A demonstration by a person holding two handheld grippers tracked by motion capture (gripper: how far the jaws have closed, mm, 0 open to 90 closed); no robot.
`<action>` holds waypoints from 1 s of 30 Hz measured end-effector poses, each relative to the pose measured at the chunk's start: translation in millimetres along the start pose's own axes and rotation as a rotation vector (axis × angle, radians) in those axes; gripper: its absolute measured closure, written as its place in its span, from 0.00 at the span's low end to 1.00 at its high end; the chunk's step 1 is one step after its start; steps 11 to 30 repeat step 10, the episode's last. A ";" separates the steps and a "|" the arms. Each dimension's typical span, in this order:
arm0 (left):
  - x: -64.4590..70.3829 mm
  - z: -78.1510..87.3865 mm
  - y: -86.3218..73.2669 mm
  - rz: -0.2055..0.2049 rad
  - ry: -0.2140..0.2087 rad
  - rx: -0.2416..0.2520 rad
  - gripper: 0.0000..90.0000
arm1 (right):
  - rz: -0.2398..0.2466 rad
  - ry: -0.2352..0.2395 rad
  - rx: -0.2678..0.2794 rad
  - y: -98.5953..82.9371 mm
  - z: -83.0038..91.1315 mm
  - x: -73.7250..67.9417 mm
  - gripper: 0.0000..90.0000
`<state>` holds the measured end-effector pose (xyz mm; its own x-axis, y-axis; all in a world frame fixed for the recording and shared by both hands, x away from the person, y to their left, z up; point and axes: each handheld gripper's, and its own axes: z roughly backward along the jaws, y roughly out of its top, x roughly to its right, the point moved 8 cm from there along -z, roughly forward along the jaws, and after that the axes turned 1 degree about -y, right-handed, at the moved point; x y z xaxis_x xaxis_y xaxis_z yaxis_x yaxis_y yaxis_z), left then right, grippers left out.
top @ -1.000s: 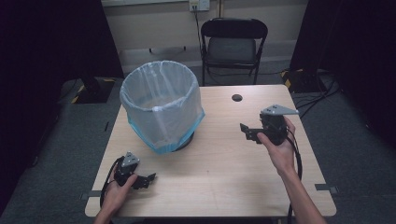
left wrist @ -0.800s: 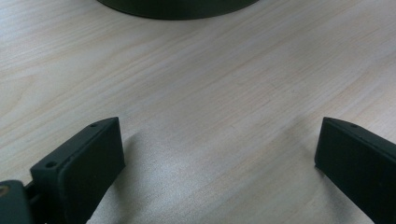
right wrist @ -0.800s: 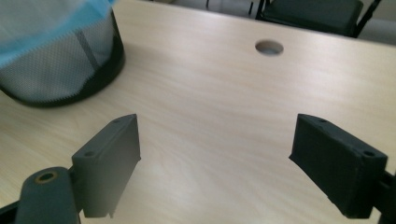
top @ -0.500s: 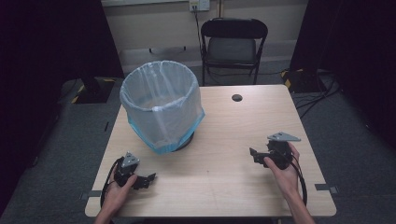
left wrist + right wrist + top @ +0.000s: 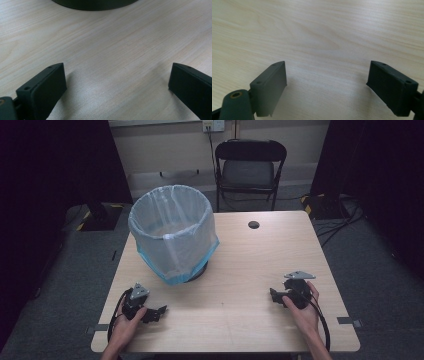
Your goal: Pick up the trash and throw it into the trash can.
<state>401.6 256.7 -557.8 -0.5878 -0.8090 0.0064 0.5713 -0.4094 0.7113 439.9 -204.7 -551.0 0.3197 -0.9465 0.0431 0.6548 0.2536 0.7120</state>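
Observation:
A round bin [image 5: 172, 232] lined with a pale blue-white bag stands on the left half of the wooden table [image 5: 250, 255]. My left gripper [image 5: 159, 312] rests near the table's front left, held by a hand, pointing right; its jaws are wide apart over bare wood [image 5: 117, 82]. The bin's dark base [image 5: 95, 3] lies ahead of them. My right gripper [image 5: 274, 295] sits low at the front right, pointing left, with a grey plate on top. Its jaws stand open over bare wood [image 5: 328, 80], nothing between them.
A small dark round hole [image 5: 253, 224] sits near the table's far edge. A black folding chair [image 5: 250, 167] stands behind the table. Cables [image 5: 340, 220] lie on the floor at the right. Bare wood spans the space between the two grippers.
My right gripper has come down and toward the front edge, from raised at mid-table right to low on the table. The left gripper has stayed put.

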 end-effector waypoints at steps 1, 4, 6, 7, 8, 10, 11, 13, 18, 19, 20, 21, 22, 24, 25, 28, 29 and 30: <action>0.0 0.0 0.0 0.000 0.000 0.000 0.01 | -0.007 0.007 0.000 -0.5 -1.3 -0.8 0.16; 0.1 -0.1 0.0 0.002 -0.002 0.001 0.01 | -0.016 0.005 0.015 -0.3 -2.4 -1.0 0.15; 0.3 -0.3 0.0 0.004 -0.006 0.001 0.01 | -0.013 0.010 0.034 -1.6 -2.4 -0.5 0.15; 0.7 -0.6 0.4 0.009 -0.008 0.005 0.01 | -0.012 0.007 0.033 -1.8 -2.3 -0.6 0.15; 0.6 -0.6 0.4 0.008 -0.008 0.005 0.01 | -0.012 0.007 0.033 -1.8 -2.3 -0.5 0.14; 0.6 -0.7 0.4 0.008 -0.010 0.005 0.00 | -0.012 0.007 0.032 -1.8 -2.4 -0.5 0.14; 0.6 -0.7 0.4 0.008 -0.010 0.005 0.00 | -0.012 0.007 0.032 -1.8 -2.4 -0.5 0.14; 0.6 -0.7 0.4 0.008 -0.010 0.005 0.00 | -0.012 0.007 0.032 -1.8 -2.4 -0.5 0.14; 0.6 -0.7 0.4 0.008 -0.010 0.005 0.00 | -0.012 0.007 0.032 -1.8 -2.4 -0.5 0.14; 0.6 -0.7 0.4 0.008 -0.010 0.005 0.00 | -0.012 0.007 0.032 -1.8 -2.4 -0.5 0.14; 0.6 -0.7 0.4 0.008 -0.010 0.005 0.00 | -0.012 0.007 0.032 -1.8 -2.4 -0.5 0.14; 0.6 -0.7 0.4 0.008 -0.010 0.005 0.00 | -0.012 0.007 0.032 -1.8 -2.4 -0.5 0.14; 0.6 -0.7 0.4 0.008 -0.010 0.005 0.00 | -0.012 0.007 0.032 -1.8 -2.4 -0.5 0.14; 0.6 -0.7 0.4 0.008 -0.010 0.005 0.00 | -0.012 0.007 0.032 -1.8 -2.4 -0.5 0.14; 0.6 -0.7 0.4 0.008 -0.010 0.005 0.00 | -0.012 0.007 0.032 -1.8 -2.4 -0.5 0.14; 0.6 -0.7 0.4 0.008 -0.010 0.005 0.00 | -0.012 0.007 0.032 -1.8 -2.4 -0.5 0.14; 0.6 -0.7 0.4 0.008 -0.010 0.005 0.00 | -0.012 0.007 0.032 -1.8 -2.4 -0.5 0.14; 0.6 -0.7 0.4 0.008 -0.010 0.005 0.00 | -0.012 0.007 0.032 -1.8 -2.4 -0.5 0.14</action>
